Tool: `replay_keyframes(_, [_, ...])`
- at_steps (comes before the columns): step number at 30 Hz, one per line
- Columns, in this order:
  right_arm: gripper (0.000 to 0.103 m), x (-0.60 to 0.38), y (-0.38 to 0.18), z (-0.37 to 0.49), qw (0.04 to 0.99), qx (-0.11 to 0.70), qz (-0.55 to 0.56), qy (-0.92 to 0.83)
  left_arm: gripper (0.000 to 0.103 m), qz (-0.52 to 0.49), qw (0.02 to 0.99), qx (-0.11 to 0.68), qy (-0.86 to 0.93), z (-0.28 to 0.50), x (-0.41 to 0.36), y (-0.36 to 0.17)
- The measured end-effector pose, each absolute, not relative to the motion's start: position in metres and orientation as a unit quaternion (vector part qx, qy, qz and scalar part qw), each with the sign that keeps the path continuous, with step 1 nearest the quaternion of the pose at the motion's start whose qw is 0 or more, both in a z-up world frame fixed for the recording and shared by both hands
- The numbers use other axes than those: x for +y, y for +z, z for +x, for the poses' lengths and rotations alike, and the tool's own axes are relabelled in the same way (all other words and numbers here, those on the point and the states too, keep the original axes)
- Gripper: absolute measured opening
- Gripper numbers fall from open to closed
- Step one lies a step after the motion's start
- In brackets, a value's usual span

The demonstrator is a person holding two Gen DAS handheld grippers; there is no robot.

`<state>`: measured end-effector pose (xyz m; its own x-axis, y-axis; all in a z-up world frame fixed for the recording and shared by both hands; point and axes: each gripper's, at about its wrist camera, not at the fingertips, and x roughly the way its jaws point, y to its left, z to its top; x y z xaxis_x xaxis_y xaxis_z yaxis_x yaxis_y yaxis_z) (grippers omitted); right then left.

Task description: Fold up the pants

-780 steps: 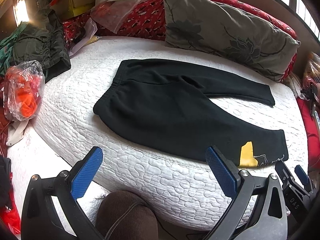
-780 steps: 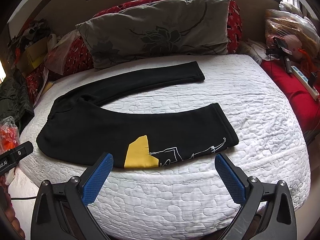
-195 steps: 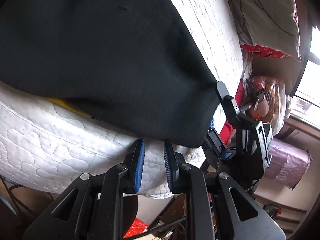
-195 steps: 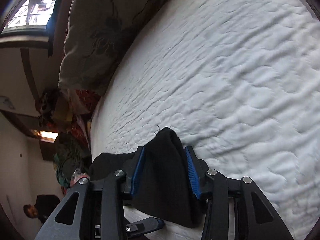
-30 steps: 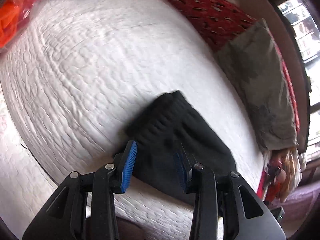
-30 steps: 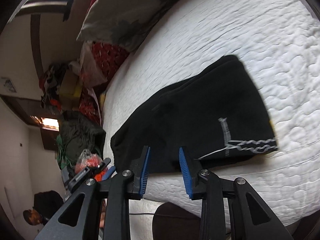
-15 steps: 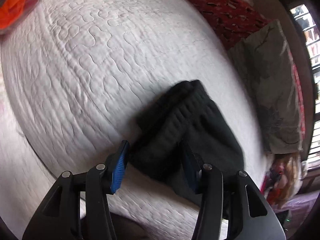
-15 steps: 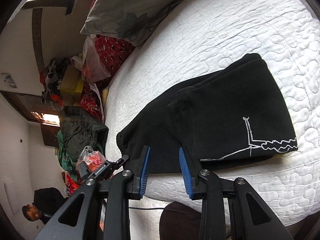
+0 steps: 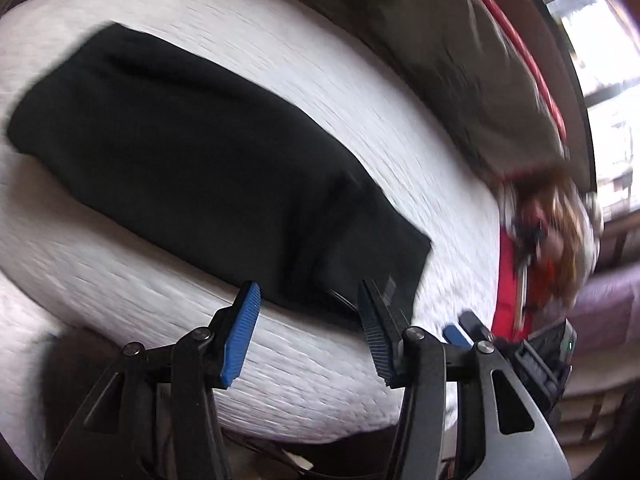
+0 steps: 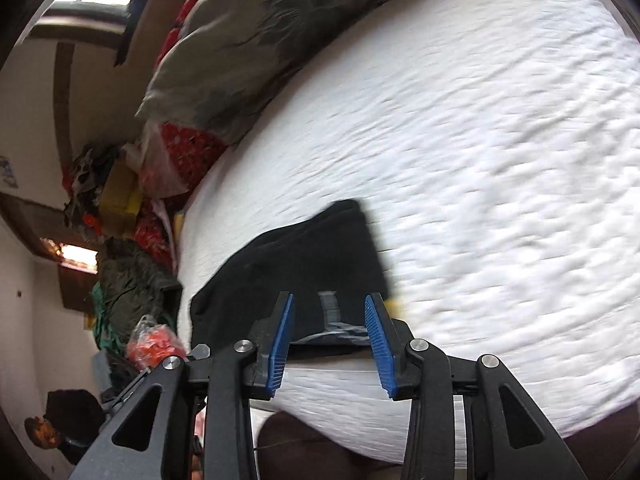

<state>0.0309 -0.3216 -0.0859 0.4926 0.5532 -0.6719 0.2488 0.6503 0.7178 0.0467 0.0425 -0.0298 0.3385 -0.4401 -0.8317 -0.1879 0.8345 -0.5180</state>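
Note:
The black pants (image 9: pixel 200 152) lie folded into a long flat bundle on the white quilted mattress (image 9: pixel 100 280). My left gripper (image 9: pixel 308 320) hovers open just short of the bundle's near right end, with nothing between its blue pads. A blue fingertip (image 9: pixel 454 332) of my right gripper shows just to its right. In the right wrist view the pants (image 10: pixel 312 256) end in a white printed edge. My right gripper (image 10: pixel 329 340) is over that edge with its jaws opening. The print shows in the gap, and the pads do not press on it.
A grey floral pillow (image 10: pixel 260 32) on red cushions lines the far side of the bed. Dark green clothes (image 10: pixel 132 280), an orange bag (image 10: pixel 156 344) and boxes crowd the left end. A person (image 10: pixel 60 420) sits low at the left. Red clutter (image 9: pixel 536 240) lies off the right end.
Both grippers swept along the bed's near edge towards the pants' right end. The left view went from the waistband to the whole bundle. Both pairs of jaws stand wider than a second ago.

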Motion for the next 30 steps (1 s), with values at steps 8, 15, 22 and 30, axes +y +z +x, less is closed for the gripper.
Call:
replay_keyframes(8, [0.043, -0.355, -0.121, 0.032, 0.734, 0.501, 0.445, 0.108, 0.049, -0.287, 0.740, 0.603, -0.082, 0.042, -0.005, -0.053])
replay_keyframes(15, [0.044, -0.348, -0.144, 0.050, 0.707, 0.505, 0.478, 0.128, 0.049, -0.353, 0.709, 0.608, -0.059, 0.026, -0.001, -0.071])
replay_keyframes(22, [0.052, -0.335, -0.151, 0.066, 0.696, 0.506, 0.489, 0.144, 0.049, -0.401, 0.689, 0.602, -0.047, 0.029, -0.004, -0.088])
replay_keyframes(30, [0.055, -0.331, -0.157, 0.077, 0.677, 0.506, 0.510, 0.157, 0.049, -0.436, 0.682, 0.585, -0.049, 0.043, -0.007, -0.092])
